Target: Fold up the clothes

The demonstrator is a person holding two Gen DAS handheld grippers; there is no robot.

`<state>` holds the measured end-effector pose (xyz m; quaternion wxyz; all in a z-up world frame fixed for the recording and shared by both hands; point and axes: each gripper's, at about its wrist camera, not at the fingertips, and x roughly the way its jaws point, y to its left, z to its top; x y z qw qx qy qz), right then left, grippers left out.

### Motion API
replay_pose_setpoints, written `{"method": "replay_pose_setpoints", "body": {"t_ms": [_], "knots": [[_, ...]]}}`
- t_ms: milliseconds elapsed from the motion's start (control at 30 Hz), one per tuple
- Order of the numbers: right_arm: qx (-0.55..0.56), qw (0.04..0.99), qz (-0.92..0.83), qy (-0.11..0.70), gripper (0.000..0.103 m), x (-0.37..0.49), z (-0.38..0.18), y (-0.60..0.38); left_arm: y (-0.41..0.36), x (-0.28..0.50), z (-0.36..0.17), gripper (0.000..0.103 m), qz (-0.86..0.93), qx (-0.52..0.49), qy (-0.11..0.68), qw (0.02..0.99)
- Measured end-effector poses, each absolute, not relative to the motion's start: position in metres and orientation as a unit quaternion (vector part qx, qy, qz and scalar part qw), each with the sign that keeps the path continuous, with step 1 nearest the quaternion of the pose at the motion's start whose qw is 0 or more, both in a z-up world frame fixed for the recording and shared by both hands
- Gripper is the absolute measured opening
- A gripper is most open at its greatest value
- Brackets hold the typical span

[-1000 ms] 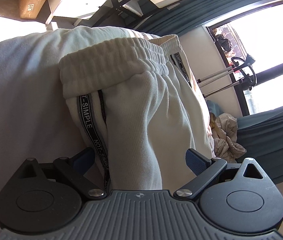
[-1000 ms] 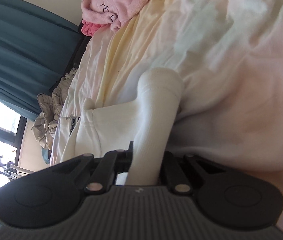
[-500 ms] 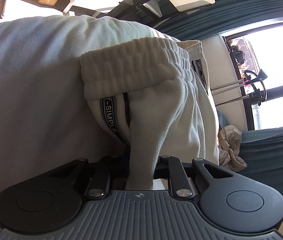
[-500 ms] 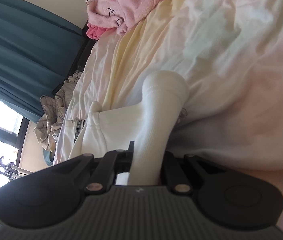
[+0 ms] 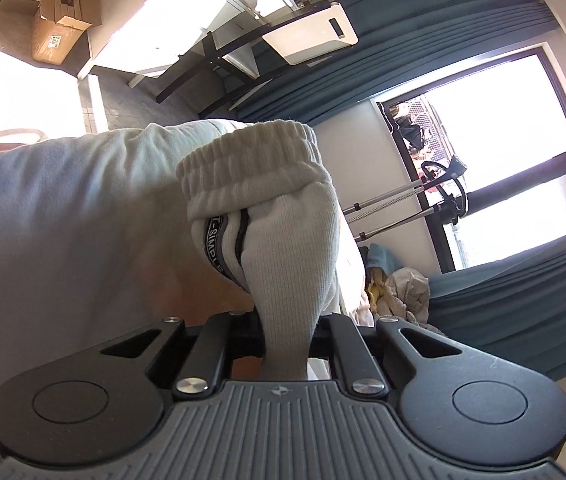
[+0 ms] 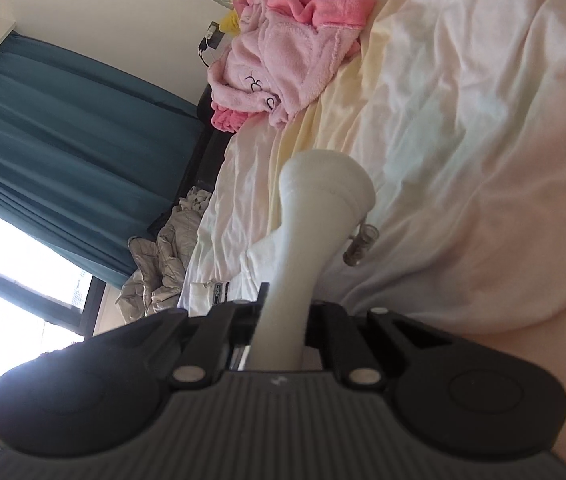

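Observation:
White sweatpants (image 5: pixel 283 248) with a ribbed waistband and a lettered black side stripe bunch up in the left wrist view, lifted off the pale bedding (image 5: pixel 63 220). My left gripper (image 5: pixel 285 336) is shut on a fold of them just below the waistband. In the right wrist view my right gripper (image 6: pixel 281 332) is shut on another white fold of the sweatpants (image 6: pixel 315 216), which rises as a thick roll over the bed sheet (image 6: pixel 463 140). A drawstring end dangles beside that roll. The fingertips of both grippers are hidden by cloth.
A pink fleece garment (image 6: pixel 283 52) lies at the far end of the bed. A crumpled beige heap (image 6: pixel 159 264) sits by the teal curtains (image 6: pixel 63 152) and window. Across the room stand a cardboard box (image 5: pixel 61 20), a white desk (image 5: pixel 243 32) and a metal rack (image 5: pixel 423 196).
My left gripper went from open around the sweatpants to shut on them, then rose with the waistband. My right gripper stayed shut and lifted its fold higher above the sheet.

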<state>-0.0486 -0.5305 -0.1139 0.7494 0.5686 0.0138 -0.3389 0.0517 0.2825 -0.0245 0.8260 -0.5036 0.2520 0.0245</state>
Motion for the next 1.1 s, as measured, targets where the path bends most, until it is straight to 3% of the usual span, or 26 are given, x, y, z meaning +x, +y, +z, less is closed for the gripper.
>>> {"method": "replay_pose_setpoints", "body": {"t_ms": [200, 367, 633, 967, 1067, 1100], "knots": [[0.557, 0.75, -0.356, 0.017, 0.006, -0.056, -0.109, -0.534, 0.269, 0.076, 0.002, 0.012, 0.026, -0.472, 0.249, 0.845], [0.532, 0.777, -0.337, -0.002, 0.006, -0.022, -0.074, -0.536, 0.262, 0.136, 0.027, 0.012, 0.038, -0.487, 0.235, 0.84], [0.489, 0.815, -0.309, 0.04, 0.006, 0.12, -0.031, -0.572, 0.236, 0.296, 0.017, 0.013, 0.062, -0.429, 0.263, 0.862], [0.386, 0.852, -0.327, 0.135, 0.006, 0.317, -0.085, -0.61, 0.197, 0.454, -0.036, 0.016, 0.078, -0.332, 0.308, 0.888], [0.364, 0.862, -0.317, 0.158, 0.007, 0.34, -0.108, -0.616, 0.183, 0.475, -0.049, 0.023, 0.095, -0.301, 0.331, 0.889], [0.369, 0.862, -0.308, 0.161, 0.007, 0.341, -0.115, -0.619, 0.18, 0.473, -0.049, 0.036, 0.082, -0.298, 0.327, 0.893]]}}
